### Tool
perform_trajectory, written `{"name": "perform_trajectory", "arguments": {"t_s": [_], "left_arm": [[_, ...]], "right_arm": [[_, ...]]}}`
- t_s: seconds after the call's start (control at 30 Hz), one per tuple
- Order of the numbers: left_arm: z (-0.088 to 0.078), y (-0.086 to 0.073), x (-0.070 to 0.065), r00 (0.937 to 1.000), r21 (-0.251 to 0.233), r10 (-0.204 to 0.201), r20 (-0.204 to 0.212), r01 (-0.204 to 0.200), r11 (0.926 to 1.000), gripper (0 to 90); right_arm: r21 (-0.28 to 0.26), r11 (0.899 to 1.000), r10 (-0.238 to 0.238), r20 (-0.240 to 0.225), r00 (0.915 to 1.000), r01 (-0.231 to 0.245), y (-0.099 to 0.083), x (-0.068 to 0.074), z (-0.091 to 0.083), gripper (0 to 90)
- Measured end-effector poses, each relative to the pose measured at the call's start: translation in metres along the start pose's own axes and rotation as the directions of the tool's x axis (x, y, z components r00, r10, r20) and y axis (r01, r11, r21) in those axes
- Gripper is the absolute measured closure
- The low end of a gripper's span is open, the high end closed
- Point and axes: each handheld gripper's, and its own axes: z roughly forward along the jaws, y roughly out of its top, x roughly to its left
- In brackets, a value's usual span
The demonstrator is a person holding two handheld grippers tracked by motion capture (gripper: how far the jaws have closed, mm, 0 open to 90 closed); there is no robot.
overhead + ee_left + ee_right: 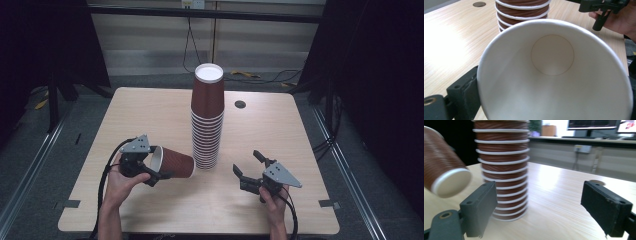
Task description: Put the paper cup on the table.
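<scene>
- Left claw (150,172) is clamped on a single brown ribbed paper cup (175,162), gripping it at the rim end. One black jaw sits right against the outside of the cup wall in the left claw's own camera.
- That cup is lying on its side in the grip, white open mouth toward the person's left hand (120,182) and closed base pointing toward the stack. From the high view it sits low over the wooden surface (150,115); can't tell if it's actually touching the wood.
- The left claw's camera looks straight down into the cup's white inside, round bottom disc and all.
- The tall stack of brown paper cups (207,120) stands upright near the middle of the surface, white rims ringed all the way up. The held cup's base is just beside the lower part of the stack, not touching it as far as I can see.
- Right claw (248,163) is spread wide with nothing between the jaws, low over the surface and to the right of the stack, held in the right hand (272,200).
- In the right claw's camera, the stack's lower part shows between its two black jaws but farther off, and the held cup comes in tilted at the upper left.
- There's a small round dark grommet hole (240,104) in the surface behind and right of the stack.
</scene>
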Motion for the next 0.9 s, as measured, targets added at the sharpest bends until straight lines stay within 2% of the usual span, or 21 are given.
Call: {"name": "perform_trajectory", "arguments": {"t_s": [0.1,0.17,0.27,0.33,0.4,0.47,0.6,0.63,0.7,0.77,0.83,0.9], "left_arm": [[-0.003,0.003,0.004,0.9999,0.018,0.001,-0.016,0.000,0.9998,4.7],[-0.003,0.004,0.005,0.9997,0.032,-0.005,-0.026,0.006,0.9995,4.7],[-0.003,0.007,0.010,0.9994,0.057,0.000,-0.034,0.002,0.9984,4.7],[-0.001,0.009,0.014,0.9971,0.100,-0.006,-0.076,0.014,0.9948,4.6],[-0.001,0.009,0.019,0.9965,0.118,-0.014,-0.082,0.024,0.9927,4.5],[-0.002,0.010,0.023,0.9942,0.140,-0.022,-0.105,0.036,0.9895,4.5],[-0.001,0.011,0.029,0.9945,0.156,-0.028,-0.101,0.044,0.9867,4.4],[0.000,0.012,0.032,0.9927,0.176,-0.036,-0.115,0.057,0.9827,4.4],[0.001,0.014,0.036,0.9880,0.220,-0.019,-0.153,0.053,0.9740,4.2],[0.001,0.017,0.037,0.9842,0.239,-0.008,-0.177,0.051,0.9696,4.1],[0.000,0.018,0.040,0.9894,0.227,-0.013,-0.145,0.046,0.9729,4.1],[0.001,0.019,0.043,0.9896,0.240,-0.022,-0.142,0.056,0.9691,4.1]], "right_arm": [[-0.008,1.000,-0.001,0.023,0.9997,0.001,-0.005,0.000,0.000,13.8],[-0.014,1.000,0.023,0.023,0.9995,-0.022,-0.008,0.000,0.000,14.5],[-0.023,1.000,0.007,0.044,0.9990,-0.006,-0.013,0.002,0.001,15.3],[-0.040,0.999,0.008,0.057,0.9983,-0.006,-0.016,0.002,0.002,15.8],[-0.044,0.999,0.003,0.070,0.9975,0.000,-0.019,0.003,0.002,15.8],[-0.054,0.999,0.010,0.076,0.9971,-0.005,-0.021,0.003,0.000,15.8],[-0.074,0.997,0.003,0.078,0.9970,0.002,-0.022,0.003,-0.001,14.8],[-0.076,0.997,0.001,0.079,0.9969,0.005,-0.022,0.004,-0.001,14.4],[-0.074,0.997,0.004,0.087,0.9962,0.003,-0.022,0.004,-0.001,13.7],[-0.078,0.997,0.013,0.094,0.9955,-0.006,-0.023,0.003,-0.002,13.5],[-0.092,0.996,0.021,0.091,0.9956,-0.012,-0.023,0.002,-0.003,13.3],[-0.093,0.996,0.022,0.095,0.9953,-0.013,-0.023,0.003,-0.003,13.3]]}}
